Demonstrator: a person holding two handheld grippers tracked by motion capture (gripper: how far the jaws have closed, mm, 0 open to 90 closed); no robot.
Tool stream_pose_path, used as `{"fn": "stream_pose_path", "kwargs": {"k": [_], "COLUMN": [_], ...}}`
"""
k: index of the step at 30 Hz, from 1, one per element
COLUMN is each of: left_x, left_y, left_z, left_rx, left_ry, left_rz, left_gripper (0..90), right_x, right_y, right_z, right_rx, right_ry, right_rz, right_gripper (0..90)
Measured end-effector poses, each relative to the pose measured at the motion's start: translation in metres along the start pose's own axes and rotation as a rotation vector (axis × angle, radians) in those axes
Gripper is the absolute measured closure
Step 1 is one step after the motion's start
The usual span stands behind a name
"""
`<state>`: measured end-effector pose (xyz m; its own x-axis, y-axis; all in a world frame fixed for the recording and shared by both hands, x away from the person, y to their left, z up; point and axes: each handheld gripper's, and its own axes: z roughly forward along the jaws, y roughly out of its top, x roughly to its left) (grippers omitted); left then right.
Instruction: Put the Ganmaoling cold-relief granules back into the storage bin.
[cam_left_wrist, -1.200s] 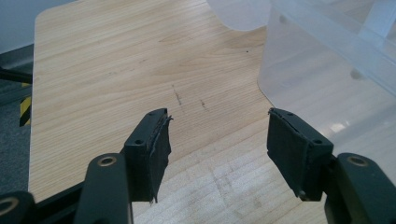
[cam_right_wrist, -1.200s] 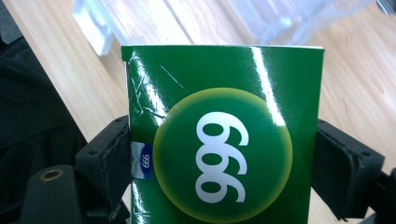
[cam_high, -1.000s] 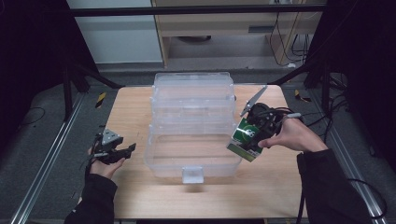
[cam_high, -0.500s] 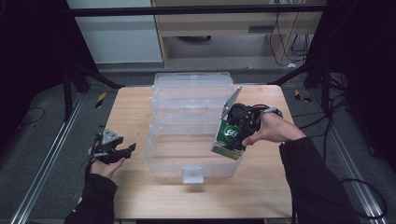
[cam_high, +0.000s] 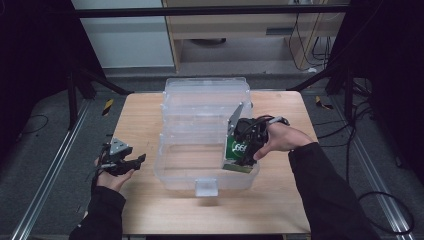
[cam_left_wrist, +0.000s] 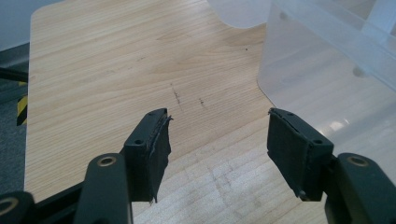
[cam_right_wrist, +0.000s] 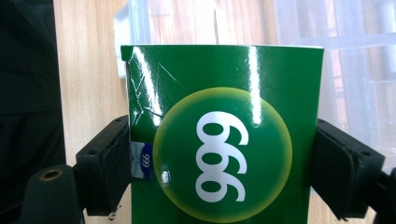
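A green box (cam_right_wrist: 224, 135) with white "999" print sits between the jaws of my right gripper (cam_right_wrist: 219, 172), which is shut on its two sides. From above, that box (cam_high: 236, 150) hangs tilted over the right front part of the clear plastic bin (cam_high: 172, 170), with the right gripper (cam_high: 244, 145) above the bin's opening. My left gripper (cam_high: 131, 161) rests at the table's left, held in a hand, open with nothing between its jaws. Its own camera shows the left gripper (cam_left_wrist: 217, 140) over bare wood, the bin wall (cam_left_wrist: 322, 74) to its right.
The bin's hinged lid (cam_high: 207, 92) lies open behind it toward the table's far edge. A small latch tab (cam_high: 206, 186) sticks out at the bin's front. The wooden table (cam_high: 145, 115) has bare surface left and front of the bin. Dark floor and metal rails surround the table.
My right gripper has carried the green box leftward and a little downward, from beside the bin's right rim to over its inside. The left gripper has stayed put.
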<state>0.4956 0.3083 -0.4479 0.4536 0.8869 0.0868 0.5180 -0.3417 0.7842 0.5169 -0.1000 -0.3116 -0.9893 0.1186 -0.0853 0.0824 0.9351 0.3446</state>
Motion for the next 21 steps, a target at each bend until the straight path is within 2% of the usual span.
{"fn": "stream_pose_path", "kwargs": {"k": [21], "left_x": [0.001], "left_y": [-0.001], "left_z": [0.001], "left_rx": [0.004], "left_ry": [0.001], "left_rz": [0.002], "left_gripper": [38.5], "right_x": [-0.006], "right_y": [-0.004], "right_z": [0.022], "right_rx": [0.114], "right_ry": [-0.012], "right_rz": [-0.048], "right_gripper": [17.2]}}
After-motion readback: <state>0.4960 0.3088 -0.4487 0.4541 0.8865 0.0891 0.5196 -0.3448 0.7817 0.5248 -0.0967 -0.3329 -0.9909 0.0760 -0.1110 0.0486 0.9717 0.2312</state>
